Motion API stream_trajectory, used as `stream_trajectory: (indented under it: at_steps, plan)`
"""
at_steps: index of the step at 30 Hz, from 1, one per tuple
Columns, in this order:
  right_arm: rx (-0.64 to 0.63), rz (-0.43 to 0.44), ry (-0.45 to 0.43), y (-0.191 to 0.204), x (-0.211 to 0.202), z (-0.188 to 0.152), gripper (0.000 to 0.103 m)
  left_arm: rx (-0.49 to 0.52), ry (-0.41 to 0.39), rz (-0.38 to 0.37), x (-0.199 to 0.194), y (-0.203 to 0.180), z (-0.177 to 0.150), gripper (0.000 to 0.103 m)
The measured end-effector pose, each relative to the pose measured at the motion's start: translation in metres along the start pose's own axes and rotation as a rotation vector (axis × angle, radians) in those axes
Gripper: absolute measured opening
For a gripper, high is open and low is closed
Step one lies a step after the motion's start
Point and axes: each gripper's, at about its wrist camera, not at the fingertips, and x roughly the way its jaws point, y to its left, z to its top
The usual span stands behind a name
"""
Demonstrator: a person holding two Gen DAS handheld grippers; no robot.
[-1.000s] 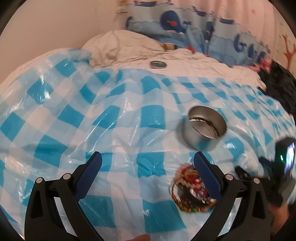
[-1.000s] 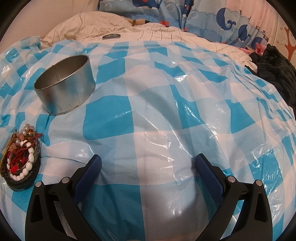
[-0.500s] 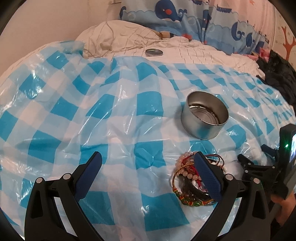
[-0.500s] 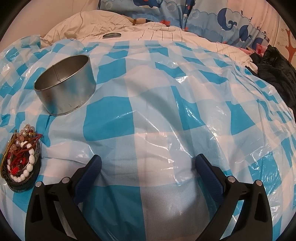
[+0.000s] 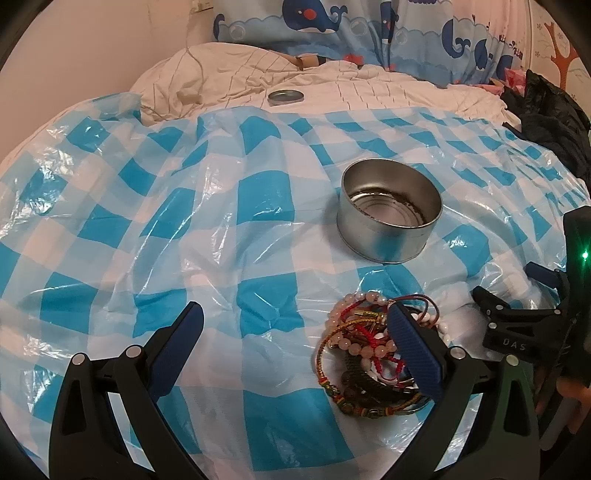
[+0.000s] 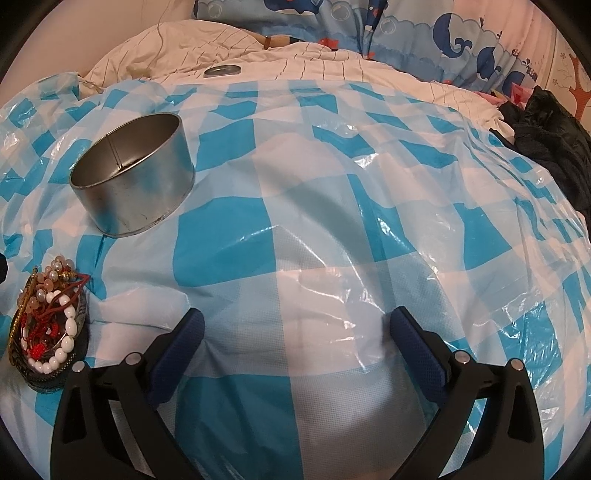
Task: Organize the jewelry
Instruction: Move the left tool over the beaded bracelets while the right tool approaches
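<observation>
Bracelet pile (image 5: 376, 354) | heaped just before the open tin (image 5: 389, 210), ready for loading | left gripper (image 5: 295, 343) wide, empty, one finger over pile | right gripper (image 6: 295, 343) wide, empty, beside.

Glossy, crinkled checked plastic sheet (image 5: 258, 229) covers the bed; the tin (image 5: 389, 214) looks dull brushed metal; bracelets (image 5: 369, 354) mix shiny beads and cord.

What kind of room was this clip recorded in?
Most likely a bedroom, with the work laid out on a bed: a rumpled cream quilt lies under the blue checked plastic sheet, and whale-print bedding sits at the head.
</observation>
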Motion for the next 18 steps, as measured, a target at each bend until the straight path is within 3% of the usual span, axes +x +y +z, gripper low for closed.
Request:
stream_trajectory:
  at_steps: [18]
  plan:
    - [-0.016,0.012,-0.012,0.0008,-0.0045,0.0038,0.097,-0.013,0.008,-0.01,-0.0011,0.0055,0.0005,0.095]
